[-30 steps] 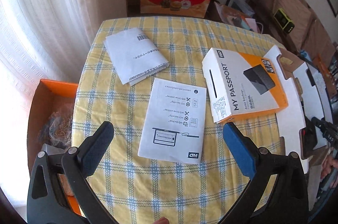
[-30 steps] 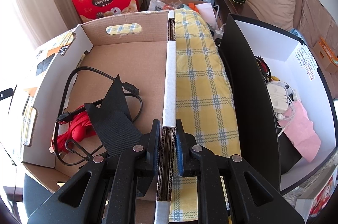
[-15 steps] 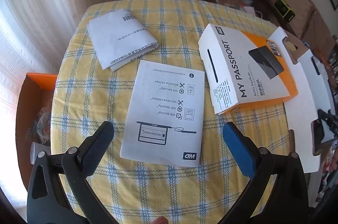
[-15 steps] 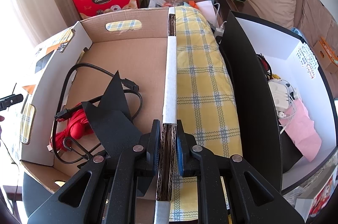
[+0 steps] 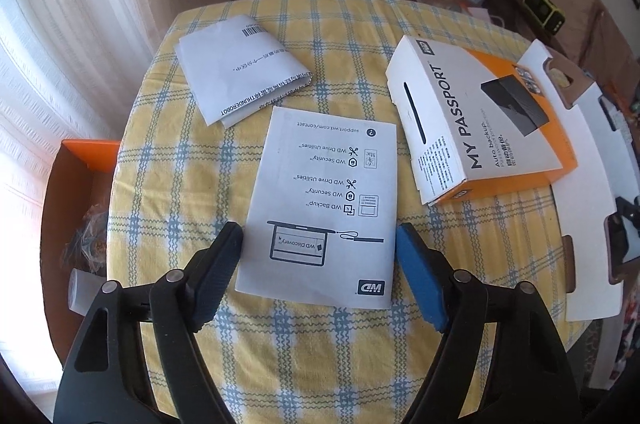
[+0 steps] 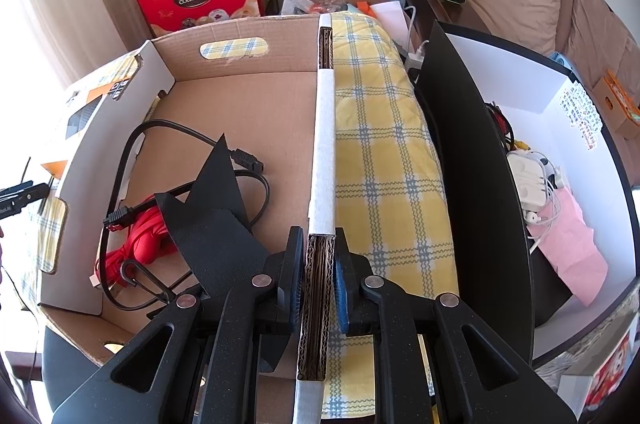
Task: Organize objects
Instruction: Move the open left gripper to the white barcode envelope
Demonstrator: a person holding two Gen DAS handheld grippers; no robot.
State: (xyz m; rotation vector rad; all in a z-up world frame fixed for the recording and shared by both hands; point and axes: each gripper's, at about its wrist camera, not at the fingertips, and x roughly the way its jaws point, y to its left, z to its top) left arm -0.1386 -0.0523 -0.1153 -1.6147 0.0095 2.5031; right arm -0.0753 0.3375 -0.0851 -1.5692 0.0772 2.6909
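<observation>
My left gripper (image 5: 318, 242), jaws wide, straddled the WD leaflet (image 5: 322, 204); my right gripper (image 6: 318, 256) clamped the cardboard box wall (image 6: 324, 152). Next, I judged: pinch the leaflet's edge.

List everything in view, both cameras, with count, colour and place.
WD leaflet: 1, white, tablecloth centre, between the left fingers.
Folded paper: 1, white, far left of cloth.
My Passport box: 1, white and orange, right of leaflet.
Tablecloth: 1, yellow-blue check.
Cardboard box: 1, brown, on the table.
Cables: black, inside it.
Fabric piece: 1, black, over cables.
Red item: 1, partly hidden.
Bin: 1, black outside, white inside, right.
Left gripper: open.
Right gripper: shut on box wall.
</observation>
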